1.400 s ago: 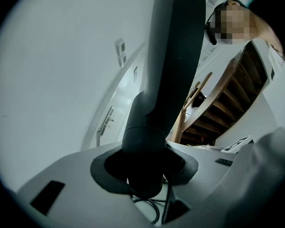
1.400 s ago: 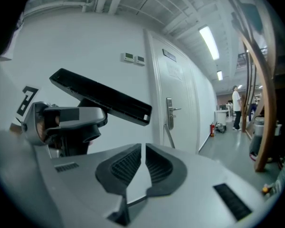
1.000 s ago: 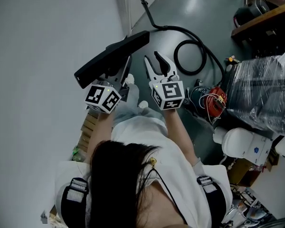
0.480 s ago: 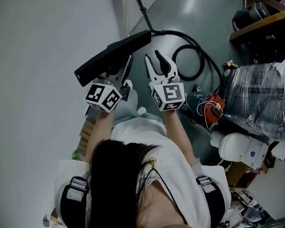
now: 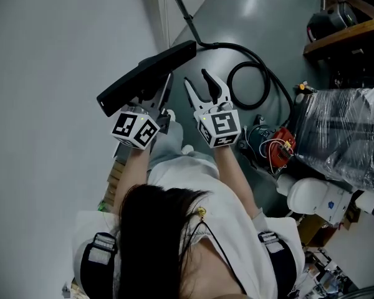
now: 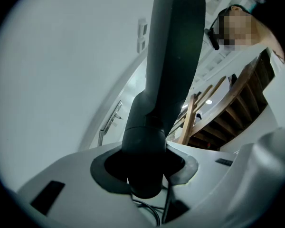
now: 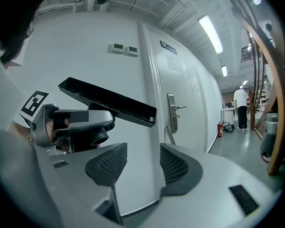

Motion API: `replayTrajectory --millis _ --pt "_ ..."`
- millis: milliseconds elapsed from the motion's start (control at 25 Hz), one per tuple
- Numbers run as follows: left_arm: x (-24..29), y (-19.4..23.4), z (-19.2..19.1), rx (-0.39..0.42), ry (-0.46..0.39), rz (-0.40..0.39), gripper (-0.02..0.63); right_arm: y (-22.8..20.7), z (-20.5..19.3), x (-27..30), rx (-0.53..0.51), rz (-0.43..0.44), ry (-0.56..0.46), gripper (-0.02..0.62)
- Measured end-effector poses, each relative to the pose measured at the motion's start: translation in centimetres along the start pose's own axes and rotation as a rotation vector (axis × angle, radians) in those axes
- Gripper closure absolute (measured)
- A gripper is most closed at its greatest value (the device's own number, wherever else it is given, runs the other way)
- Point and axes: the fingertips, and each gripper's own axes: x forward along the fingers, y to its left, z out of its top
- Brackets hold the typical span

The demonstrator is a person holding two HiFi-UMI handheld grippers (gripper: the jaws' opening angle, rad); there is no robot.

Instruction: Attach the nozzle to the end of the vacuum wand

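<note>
Head view: left tool pinches the black floor nozzle by its neck, held above the floor; right tool, empty, is spreading. One-handed, the long head could twist in that grip and miss the wand beyond.

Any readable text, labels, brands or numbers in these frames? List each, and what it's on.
No text is readable.
Sign over the door: too small.
Two wall panels: displays blurred.
Blue mark on white housing: too small.
Marker cubes: square patterns only, no words.
</note>
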Motion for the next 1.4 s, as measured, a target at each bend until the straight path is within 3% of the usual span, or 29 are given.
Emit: replayTrajectory --millis 560,800,1400 --pt "3.8 3.0 1.7 0.001 0.012 -0.044 0.454 -1.4 1.0 4.3 -0.005 -0.017 0.011 0.331" --pt "5.5 4.8 2.0 -0.025 0.02 -0.066 0.454 -1.6 1.4 6.3 -0.009 -0.019 0.021 0.33" --pt "10.1 7.5 3.5 0.019 0.028 -0.15 0.454 -3.4 1.7 10.8 0.035 -0.025 0.021 0.33"
